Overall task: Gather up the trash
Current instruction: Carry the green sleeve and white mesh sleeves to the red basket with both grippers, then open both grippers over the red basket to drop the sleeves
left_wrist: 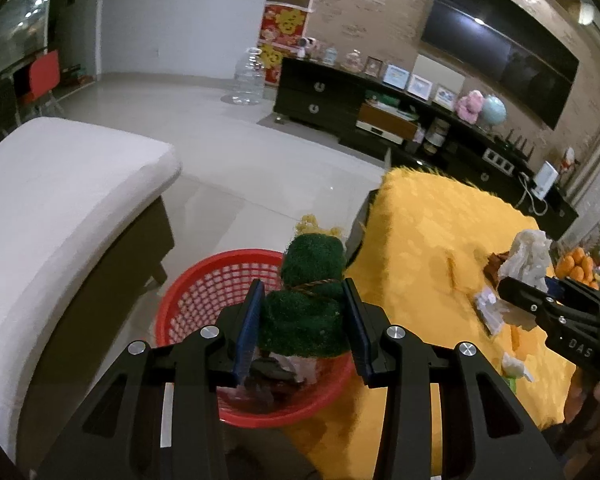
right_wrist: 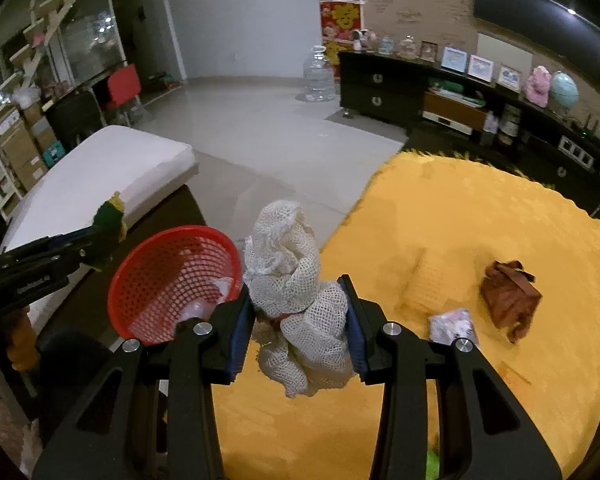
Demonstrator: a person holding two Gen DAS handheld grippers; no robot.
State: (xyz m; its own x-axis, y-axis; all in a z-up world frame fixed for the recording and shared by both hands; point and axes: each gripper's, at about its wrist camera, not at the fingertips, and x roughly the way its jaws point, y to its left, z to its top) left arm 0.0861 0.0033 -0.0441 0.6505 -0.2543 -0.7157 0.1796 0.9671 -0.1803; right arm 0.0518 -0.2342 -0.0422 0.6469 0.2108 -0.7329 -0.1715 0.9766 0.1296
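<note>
My left gripper (left_wrist: 305, 322) is shut on a green scouring sponge (left_wrist: 310, 292) tied with a cord, held over the red mesh basket (left_wrist: 188, 300), which holds crumpled trash. My right gripper (right_wrist: 302, 322) is shut on a wad of white foam netting (right_wrist: 296, 280), held above the yellow tablecloth (right_wrist: 480, 220) just right of the basket (right_wrist: 140, 280). The right gripper also shows in the left wrist view (left_wrist: 536, 300), with the white wad (left_wrist: 528, 256) in it. The left gripper with the green sponge (right_wrist: 108, 224) shows at the left of the right wrist view.
On the yellow cloth lie a crumpled brown paper (right_wrist: 510, 300), a small clear wrapper (right_wrist: 452, 326) and white scraps (left_wrist: 518, 366). A white cushioned bench (left_wrist: 60, 208) stands left of the basket. A dark TV cabinet (right_wrist: 440, 92) lines the far wall. Oranges (left_wrist: 578, 266) sit at far right.
</note>
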